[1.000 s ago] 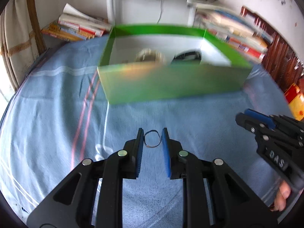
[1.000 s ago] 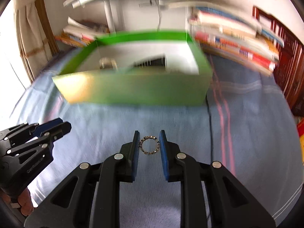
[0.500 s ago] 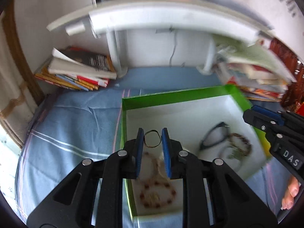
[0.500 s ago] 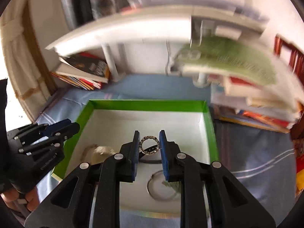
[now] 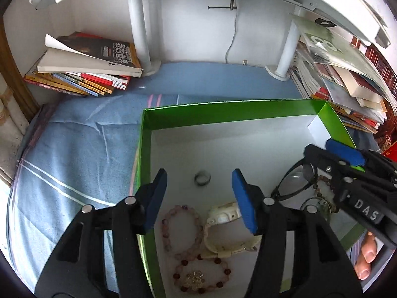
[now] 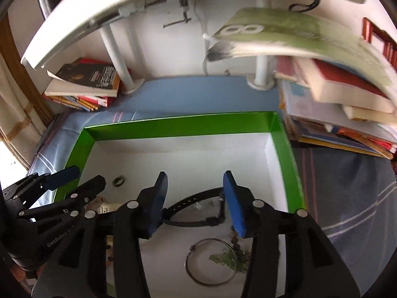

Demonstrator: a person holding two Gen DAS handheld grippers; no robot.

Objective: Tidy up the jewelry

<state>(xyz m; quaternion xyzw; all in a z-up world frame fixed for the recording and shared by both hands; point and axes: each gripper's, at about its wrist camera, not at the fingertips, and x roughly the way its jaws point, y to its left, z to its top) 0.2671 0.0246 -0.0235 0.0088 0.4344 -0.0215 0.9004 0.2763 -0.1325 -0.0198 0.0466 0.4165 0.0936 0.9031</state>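
From the left wrist view, the left claw (image 5: 198, 193) hangs wide apart and empty above the green box (image 5: 230, 111), and a small ring (image 5: 202, 177) lies flat on the white floor just ahead, between the fingertips and towards the box's left wall; nearer in lie a pink bead bracelet (image 5: 182, 231), a cream watch (image 5: 223, 233) and a dark bead bracelet (image 5: 201, 275). From the right wrist view, the right claw (image 6: 194, 191) is likewise wide and empty over black glasses (image 6: 196, 211) lying crosswise, with a wire bangle (image 6: 211, 265) beneath, while the ring (image 6: 118, 181) sits far to its left, beside the left claw (image 6: 74, 178), so the left hand is plainly nearer.
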